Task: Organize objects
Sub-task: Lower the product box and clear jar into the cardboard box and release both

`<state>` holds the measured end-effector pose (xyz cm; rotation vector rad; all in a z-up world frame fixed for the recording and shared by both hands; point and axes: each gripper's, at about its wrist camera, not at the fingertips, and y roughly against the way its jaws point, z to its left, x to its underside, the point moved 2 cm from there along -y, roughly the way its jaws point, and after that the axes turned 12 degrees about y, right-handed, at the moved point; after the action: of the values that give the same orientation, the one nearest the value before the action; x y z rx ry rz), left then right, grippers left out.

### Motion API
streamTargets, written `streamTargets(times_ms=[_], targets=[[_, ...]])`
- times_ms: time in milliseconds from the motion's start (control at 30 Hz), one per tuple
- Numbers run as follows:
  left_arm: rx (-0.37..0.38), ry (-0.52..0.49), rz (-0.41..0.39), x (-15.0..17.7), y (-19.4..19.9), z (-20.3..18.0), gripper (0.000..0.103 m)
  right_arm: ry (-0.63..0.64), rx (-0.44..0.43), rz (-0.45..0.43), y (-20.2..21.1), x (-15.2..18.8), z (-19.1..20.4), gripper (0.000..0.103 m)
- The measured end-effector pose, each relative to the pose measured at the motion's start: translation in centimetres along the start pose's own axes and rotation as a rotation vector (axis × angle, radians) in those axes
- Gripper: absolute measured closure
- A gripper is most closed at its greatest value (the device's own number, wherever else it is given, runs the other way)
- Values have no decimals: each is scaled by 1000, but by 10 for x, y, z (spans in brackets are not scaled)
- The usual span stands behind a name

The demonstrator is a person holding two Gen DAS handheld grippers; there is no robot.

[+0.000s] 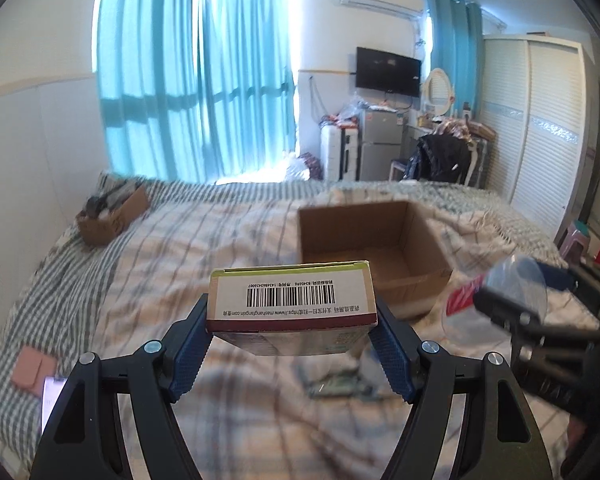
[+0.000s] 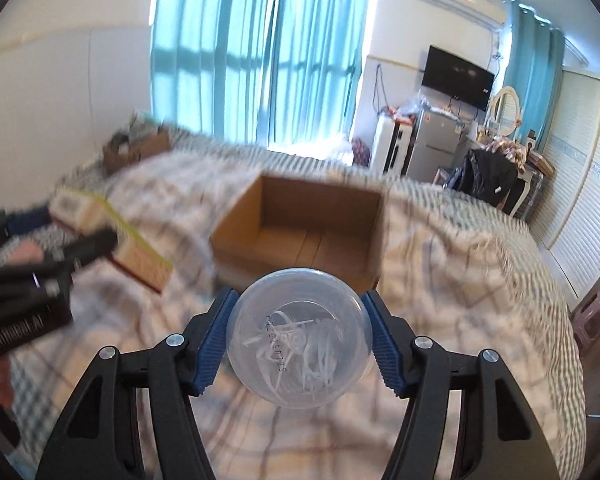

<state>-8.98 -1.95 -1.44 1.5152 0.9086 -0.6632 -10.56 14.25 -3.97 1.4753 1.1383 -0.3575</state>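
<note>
1. Medicine box (image 1: 291, 303), barcode side up, clamped in left tongs (image 1: 292, 322) above the bed (image 1: 148, 264).
2. Open cardboard box (image 1: 374, 246) on the bed, just ahead.
3. Clear plastic tub (image 2: 299, 330) clamped in right tongs (image 2: 299, 334).

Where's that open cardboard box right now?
The open cardboard box sits on the checked bedspread mid-bed, just ahead of both grippers: beyond the barcoded carton in the left view, behind the clear plastic container in the right.
</note>
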Motion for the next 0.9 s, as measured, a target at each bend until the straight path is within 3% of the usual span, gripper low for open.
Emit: streamTargets(times_ms=[200,433,733,900], targets=[[31,-36,-31,-52,-27,-30,27,3,39,-45,-12,-54,-42,40],[23,-15,-30,-90,-89,-44,27,-17,19,-10,-73,-99,-74,40],[42,-4,63,-87,-173,-42,27,16,25,9,-148,-131,-94,40],[79,-28,79,-72,-200,-45,27,12,-30,11,-184,-125,-97,40]])
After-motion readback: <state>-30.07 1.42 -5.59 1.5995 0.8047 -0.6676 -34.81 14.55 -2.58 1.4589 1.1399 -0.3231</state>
